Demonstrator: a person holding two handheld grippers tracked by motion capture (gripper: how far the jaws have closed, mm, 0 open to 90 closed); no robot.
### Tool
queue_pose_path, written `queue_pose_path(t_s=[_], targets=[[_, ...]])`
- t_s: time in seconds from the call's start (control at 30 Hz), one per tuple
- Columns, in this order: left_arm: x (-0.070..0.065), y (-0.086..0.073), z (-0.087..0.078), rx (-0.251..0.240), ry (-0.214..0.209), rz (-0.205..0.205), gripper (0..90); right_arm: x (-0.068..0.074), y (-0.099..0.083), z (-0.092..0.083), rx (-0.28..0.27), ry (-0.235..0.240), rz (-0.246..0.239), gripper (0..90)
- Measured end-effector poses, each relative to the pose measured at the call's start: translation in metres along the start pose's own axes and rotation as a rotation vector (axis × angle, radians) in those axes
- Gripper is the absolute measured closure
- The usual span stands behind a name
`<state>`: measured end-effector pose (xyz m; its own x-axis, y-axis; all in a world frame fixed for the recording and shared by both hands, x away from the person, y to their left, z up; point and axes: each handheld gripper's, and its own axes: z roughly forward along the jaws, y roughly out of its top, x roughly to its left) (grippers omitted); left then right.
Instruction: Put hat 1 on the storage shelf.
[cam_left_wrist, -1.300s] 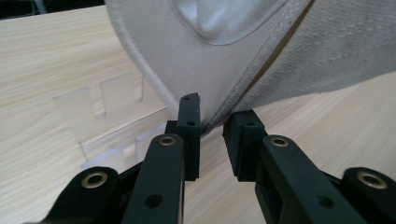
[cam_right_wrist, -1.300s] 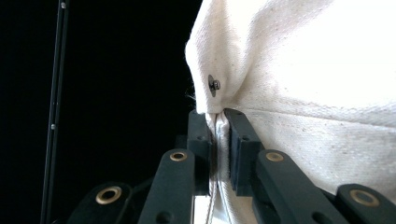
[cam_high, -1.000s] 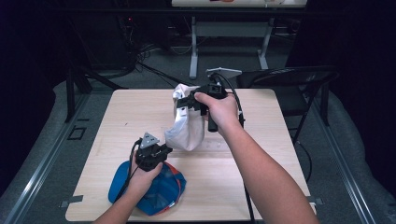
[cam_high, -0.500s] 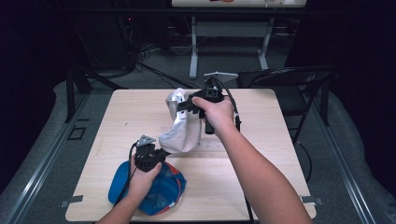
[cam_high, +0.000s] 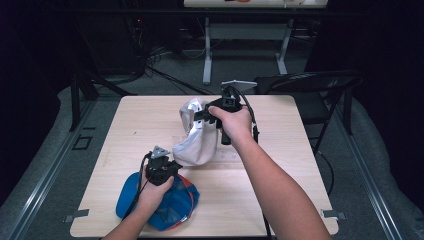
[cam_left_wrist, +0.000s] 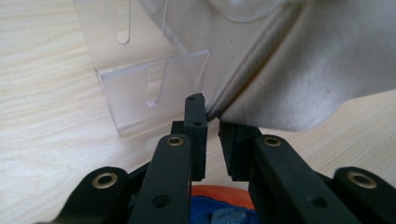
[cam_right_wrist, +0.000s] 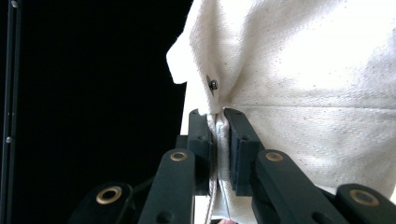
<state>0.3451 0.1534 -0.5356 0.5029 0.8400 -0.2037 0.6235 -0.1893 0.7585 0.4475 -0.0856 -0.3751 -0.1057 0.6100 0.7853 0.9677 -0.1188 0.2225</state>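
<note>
Two caps on the table (cam_high: 280, 165): blue cap (cam_high: 172, 207) flat at lower left, under the left hand's wrist. Just above it, left gripper (cam_high: 172, 161) nearly closed, with the lower rim of the white cap (cam_high: 197, 140) nipped at its tips. Clear stand (cam_left_wrist: 154, 93) close beside that rim in the left gripper view (upright, see-through, easy to knock). White cap at frame centre, hanging between both grippers, bottom near the tabletop. Right of centre, right gripper (cam_high: 202, 116) clamped tight on the cap's upper seam. Step in hand, judging by this: lowering the white cap toward the stand. Next move calls for keeping both grips, spreading the opening and easing the cap down gently.
</note>
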Motion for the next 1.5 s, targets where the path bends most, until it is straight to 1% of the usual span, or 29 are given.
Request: queue_pose_path(t_s=[0.07,0.1,0.13,0.17,0.2,0.27,0.33,0.37,0.4,0.43,0.47,0.5,0.53,0.63,0.7,0.77,0.83,0.87,0.9,0.93,0.97,1.13,1.2,1.23,1.27,1.37,1.4,1.43,1.5], targets=[[0.0,0.0,-0.002,-0.027,0.015,0.012,70.6,0.0,0.0,-0.002,-0.002,-0.002,-0.003,81.6],[0.0,0.0,-0.002,-0.027,0.015,0.012,67.3,0.0,0.0,-0.002,-0.002,-0.002,-0.003,81.6],[0.0,0.001,-0.006,-0.024,0.007,0.024,67.3,0.0,0.0,-0.002,-0.009,-0.006,-0.002,81.5],[0.0,0.0,-0.007,-0.036,0.014,0.029,63.8,0.0,0.0,-0.003,-0.014,-0.013,-0.005,81.4],[-0.001,-0.001,-0.013,-0.039,0.011,0.052,60.4,0.0,0.0,-0.004,-0.015,-0.023,-0.009,81.0],[-0.002,-0.002,-0.021,-0.048,0.017,0.081,57.9,-0.001,0.0,-0.004,-0.019,-0.03,-0.013,80.7],[-0.003,-0.004,-0.03,-0.062,0.014,0.092,54.8,-0.003,0.001,-0.006,-0.008,-0.039,-0.025,80.0],[-0.003,-0.006,-0.034,-0.069,0.005,0.094,54.2,-0.002,0.002,-0.006,-0.014,-0.044,-0.021,79.1],[-0.003,-0.006,-0.034,-0.069,0.005,0.094,52.9,-0.002,0.002,-0.006,-0.014,-0.044,-0.021,79.1],[-0.003,-0.009,-0.044,-0.08,0.001,0.11,52.3,-0.003,0.002,-0.007,-0.026,-0.055,-0.032,76.7],[-0.002,-0.01,-0.049,-0.081,0.009,0.118,51.9,-0.003,0.001,-0.008,-0.027,-0.056,-0.035,75.2],[-0.002,-0.01,-0.049,-0.081,0.009,0.118,51.2,-0.003,0.001,-0.008,-0.027,-0.056,-0.035,75.2],[-0.001,-0.014,-0.057,-0.086,0.011,0.125,51.2,-0.002,0.0,-0.009,-0.035,-0.059,-0.04,71.3],[0.004,-0.02,-0.068,-0.088,0.011,0.124,50.3,-0.001,-0.002,-0.012,-0.039,-0.07,-0.065,67.0],[0.005,-0.022,-0.072,-0.087,0.017,0.123,49.6,-0.001,-0.005,-0.016,-0.029,-0.075,-0.086,65.4],[0.012,-0.028,-0.08,-0.09,0.046,0.13,49.1,-0.001,-0.008,-0.022,-0.037,-0.077,-0.097,63.5],[0.018,-0.032,-0.084,-0.087,0.058,0.126,48.3,-0.002,-0.011,-0.028,-0.056,-0.081,-0.109,62.5],[0.018,-0.032,-0.084,-0.087,0.058,0.126,48.3,-0.002,-0.011,-0.028,-0.056,-0.081,-0.109,62.5],[0.023,-0.037,-0.087,-0.086,0.068,0.116,47.8,-0.003,-0.014,-0.034,-0.068,-0.098,-0.127,61.7],[0.026,-0.039,-0.088,-0.089,0.069,0.105,47.4,-0.003,-0.016,-0.037,-0.072,-0.103,-0.133,61.7],[0.029,-0.041,-0.09,-0.089,0.071,0.107,47.3,-0.004,-0.019,-0.04,-0.076,-0.106,-0.14,61.7],[0.041,-0.049,-0.096,-0.096,0.098,0.076,47.0,-0.011,-0.035,-0.049,-0.079,-0.123,-0.185,61.1],[0.045,-0.051,-0.097,-0.095,0.105,0.063,47.0,-0.013,-0.043,-0.052,-0.085,-0.116,-0.197,60.9],[0.045,-0.051,-0.097,-0.095,0.105,0.063,47.0,-0.013,-0.043,-0.052,-0.085,-0.116,-0.197,60.9],[0.05,-0.053,-0.098,-0.104,0.113,0.049,46.9,-0.016,-0.052,-0.053,-0.083,-0.118,-0.215,60.6],[0.055,-0.054,-0.099,-0.101,0.12,0.043,46.9,-0.022,-0.064,-0.055,-0.083,-0.127,-0.238,60.5],[0.056,-0.055,-0.098,-0.108,0.123,0.038,46.9,-0.025,-0.069,-0.056,-0.078,-0.131,-0.247,60.5],[0.056,-0.055,-0.098,-0.108,0.123,0.038,46.9,-0.025,-0.069,-0.056,-0.078,-0.131,-0.247,60.5],[0.058,-0.055,-0.098,-0.104,0.123,0.033,46.9,-0.034,-0.081,-0.052,-0.063,-0.141,-0.257,60.3]])
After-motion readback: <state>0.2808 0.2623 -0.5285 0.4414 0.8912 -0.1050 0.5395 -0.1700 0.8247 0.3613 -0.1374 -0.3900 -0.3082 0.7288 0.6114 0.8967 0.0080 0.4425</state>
